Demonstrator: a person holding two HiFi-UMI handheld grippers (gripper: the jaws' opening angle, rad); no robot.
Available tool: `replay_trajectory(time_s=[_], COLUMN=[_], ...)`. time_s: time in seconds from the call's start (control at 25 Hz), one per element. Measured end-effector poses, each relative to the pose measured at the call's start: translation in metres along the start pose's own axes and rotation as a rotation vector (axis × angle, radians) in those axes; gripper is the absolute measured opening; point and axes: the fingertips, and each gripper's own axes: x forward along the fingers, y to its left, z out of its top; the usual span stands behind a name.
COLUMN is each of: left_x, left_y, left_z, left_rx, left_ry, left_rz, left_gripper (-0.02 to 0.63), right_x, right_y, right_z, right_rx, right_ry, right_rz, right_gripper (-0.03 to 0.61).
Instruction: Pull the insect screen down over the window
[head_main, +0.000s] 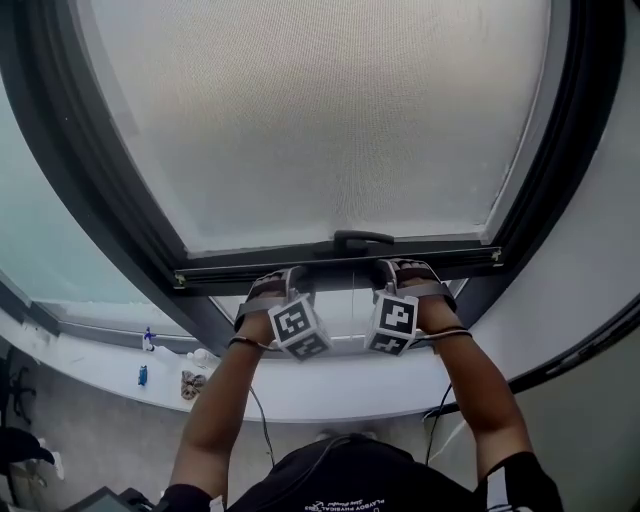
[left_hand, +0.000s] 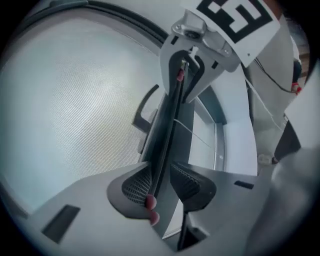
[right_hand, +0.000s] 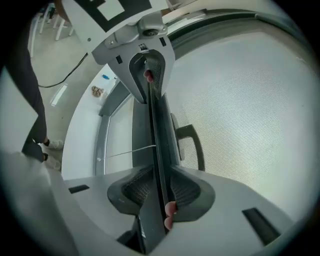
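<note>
The insect screen (head_main: 320, 120) of pale mesh covers most of the window. Its dark bottom bar (head_main: 250, 272) runs level, with a black handle (head_main: 362, 240) at mid-width. My left gripper (head_main: 285, 278) clamps the bar just left of the handle, and my right gripper (head_main: 400, 270) clamps it just right of it. In the left gripper view the bar (left_hand: 167, 125) passes between the pads of the left gripper (left_hand: 162, 182), which is shut on it. In the right gripper view the right gripper (right_hand: 159, 187) is likewise shut on the bar (right_hand: 157, 130); the handle (right_hand: 192, 142) lies beyond.
A dark window frame (head_main: 90, 170) borders the screen on both sides. Below lies a white sill (head_main: 330, 400) with a small blue item (head_main: 142, 376) and a few other bits (head_main: 192, 385) at its left. A thin cable (head_main: 262, 420) hangs by my body.
</note>
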Motion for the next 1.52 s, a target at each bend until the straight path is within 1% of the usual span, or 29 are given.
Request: replay_trajectory(time_s=[0.08, 0.12, 0.24, 0.32, 0.36, 0.44, 0.48, 0.56, 0.64, 0.68, 0.8, 0.92, 1.0, 1.08, 1.16, 1.28, 1.36, 1.52], left_x=[-0.016, -0.027, -0.059, -0.080, -0.089, -0.105, -0.114, -0.132, -0.147, -0.152, -0.159, -0.162, -0.161, -0.160, -0.161, -0.167, -0.176, -0.198], left_y=[0.010, 0.017, 0.038, 0.052, 0.058, 0.069, 0.072, 0.078, 0.081, 0.082, 0.076, 0.064, 0.056, 0.048, 0.038, 0.023, 0.009, -0.016], left_z=[0.011, 0.018, 0.035, 0.039, 0.040, 0.039, 0.038, 0.035, 0.034, 0.033, 0.026, 0.016, 0.009, 0.004, 0.002, 0.007, 0.012, 0.022], left_rx=[-0.073, -0.124, -0.315, -0.443, -0.494, -0.566, -0.593, -0.632, -0.671, -0.699, -0.819, -0.940, -0.983, -1.006, -1.009, -1.001, -0.998, -1.025], left_ry=[-0.072, -0.120, -0.282, -0.382, -0.424, -0.486, -0.509, -0.546, -0.584, -0.601, -0.638, -0.655, -0.651, -0.642, -0.634, -0.626, -0.613, -0.588], left_rz=[0.010, 0.016, 0.040, 0.073, 0.100, 0.169, 0.207, 0.273, 0.310, 0.314, 0.291, 0.263, 0.256, 0.247, 0.238, 0.234, 0.245, 0.263], left_gripper=[0.112, 0.112, 0.112, 0.112, 0.112, 0.110, 0.098, 0.041, 0.004, 0.003, 0.003, 0.003, 0.003, 0.003, 0.002, 0.002, 0.003, 0.002], right_x=[-0.012, -0.020, -0.049, -0.070, -0.081, -0.099, -0.107, -0.123, -0.136, -0.141, -0.154, -0.161, -0.163, -0.166, -0.169, -0.178, -0.189, -0.214], right_y=[-0.011, -0.018, -0.044, -0.062, -0.069, -0.078, -0.081, -0.084, -0.083, -0.081, -0.072, -0.056, -0.046, -0.037, -0.031, -0.021, -0.009, 0.008], right_z=[0.006, 0.010, 0.023, 0.032, 0.036, 0.043, 0.045, 0.048, 0.050, 0.051, 0.052, 0.049, 0.047, 0.045, 0.044, 0.040, 0.034, 0.020], right_rx=[0.055, 0.095, 0.251, 0.355, 0.401, 0.481, 0.514, 0.582, 0.659, 0.700, 0.834, 0.956, 1.050, 1.125, 1.147, 1.148, 1.148, 1.155], right_ry=[-0.033, -0.059, -0.157, -0.227, -0.259, -0.313, -0.334, -0.369, -0.396, -0.409, -0.461, -0.530, -0.546, -0.552, -0.558, -0.573, -0.585, -0.609], right_rz=[-0.037, -0.060, -0.156, -0.242, -0.284, -0.352, -0.382, -0.434, -0.467, -0.478, -0.492, -0.481, -0.459, -0.437, -0.427, -0.418, -0.408, -0.380], right_gripper=[0.109, 0.109, 0.104, 0.075, 0.054, 0.027, 0.017, 0.005, 0.005, 0.004, 0.004, 0.003, 0.003, 0.003, 0.003, 0.003, 0.003, 0.003])
